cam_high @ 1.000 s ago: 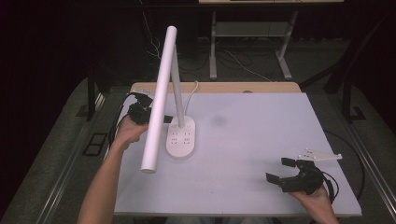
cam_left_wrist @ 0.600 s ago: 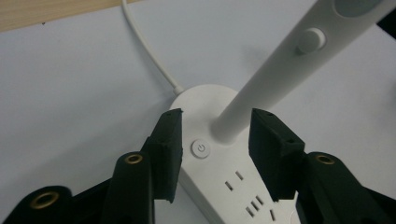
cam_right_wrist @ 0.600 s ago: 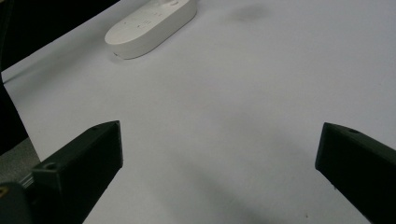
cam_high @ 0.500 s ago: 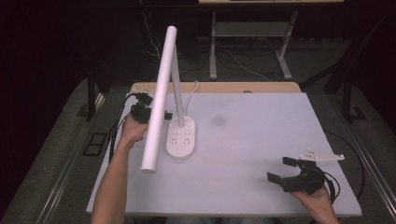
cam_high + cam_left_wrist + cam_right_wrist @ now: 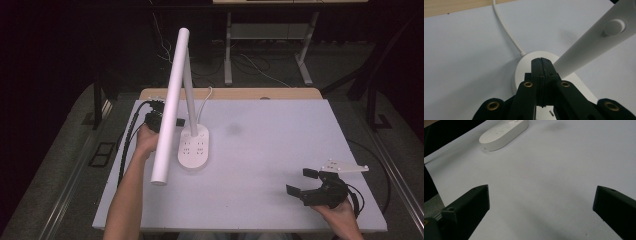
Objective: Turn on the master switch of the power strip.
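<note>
Since the earlier frame almost nothing has shifted: my left forearm has drawn in slightly toward the lamp, while the lamp and my right hand sit where they were. My left gripper [image 5: 152,119] is just behind the white plastic desk lamp with its oval socket-studded base [image 5: 194,148], and in the left gripper view its fingers [image 5: 541,67] are pressed together with nothing between them, the tips hovering over the rear of the base beside the lamp's slanted stem. I judge they are kept closed so the tip can serve as a blunt poker, perhaps for a button or to steady the base, though I cannot tell whether they actually touch it. My right gripper [image 5: 311,185] rests low near the front right corner of the pale grey surface [image 5: 280,145], well apart from the lamp; its fingers [image 5: 466,206] are spread wide and hold nothing, so I read it as parked out of the way. The lamp stands left of centre, its thin white cord [image 5: 506,32] trailing off toward the wooden far edge. The base's long axis runs front to back; the long tubular white lamp head [image 5: 171,105] runs from high at the far side down toward me, its lower end overhanging the surface left of the base.
</note>
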A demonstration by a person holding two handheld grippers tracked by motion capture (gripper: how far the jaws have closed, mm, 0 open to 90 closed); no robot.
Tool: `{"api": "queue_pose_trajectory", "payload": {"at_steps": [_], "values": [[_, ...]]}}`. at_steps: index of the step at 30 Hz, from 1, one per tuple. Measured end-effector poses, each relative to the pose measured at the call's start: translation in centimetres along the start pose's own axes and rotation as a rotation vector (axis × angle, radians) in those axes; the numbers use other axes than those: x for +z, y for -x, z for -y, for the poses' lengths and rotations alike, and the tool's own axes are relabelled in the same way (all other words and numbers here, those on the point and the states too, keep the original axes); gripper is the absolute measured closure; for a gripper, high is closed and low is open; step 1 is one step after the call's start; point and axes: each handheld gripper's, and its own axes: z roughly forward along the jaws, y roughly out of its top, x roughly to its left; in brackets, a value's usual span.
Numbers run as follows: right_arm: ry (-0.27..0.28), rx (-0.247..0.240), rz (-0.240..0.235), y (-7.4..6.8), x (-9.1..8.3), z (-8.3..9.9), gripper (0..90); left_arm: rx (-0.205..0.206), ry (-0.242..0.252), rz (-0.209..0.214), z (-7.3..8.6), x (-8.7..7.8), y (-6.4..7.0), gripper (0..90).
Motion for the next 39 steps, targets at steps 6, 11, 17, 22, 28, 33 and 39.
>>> {"api": "queue_pose_trajectory", "payload": {"at_steps": [6, 11, 17, 22, 28, 33, 39], "values": [[0.000, -0.001, 0.001, 0.1, 0.0, 0.0, 0.2, 0.010, -0.008, -0.009, 0.1, 0.7, 0.1, 90.0], [-0.003, 0.003, 0.000, 0.1, 0.0, 0.0, 0.2, 0.008, -0.012, -0.017, 0.3, 1.2, 0.1, 90.0], [-0.005, 0.004, 0.001, 0.2, 0.0, 0.1, 0.2, 0.014, -0.034, -0.024, 1.0, 1.7, -0.2, 90.0], [-0.007, 0.005, 0.000, 0.2, 0.0, 0.1, 0.2, 0.010, -0.045, -0.031, 1.5, 2.1, -0.2, 89.9], [-0.010, 0.009, -0.001, 0.2, 0.1, 0.1, 0.2, -0.001, -0.043, -0.027, 1.9, 2.4, -0.2, 89.9], [-0.005, 0.008, 0.004, 0.3, 0.0, 0.1, 0.2, -0.005, -0.040, -0.008, 2.2, 2.5, -0.1, 89.6], [-0.008, 0.008, 0.005, 0.4, 0.0, 0.2, 0.2, 0.007, -0.016, -0.013, 2.6, 2.5, 0.1, 89.6]]}}
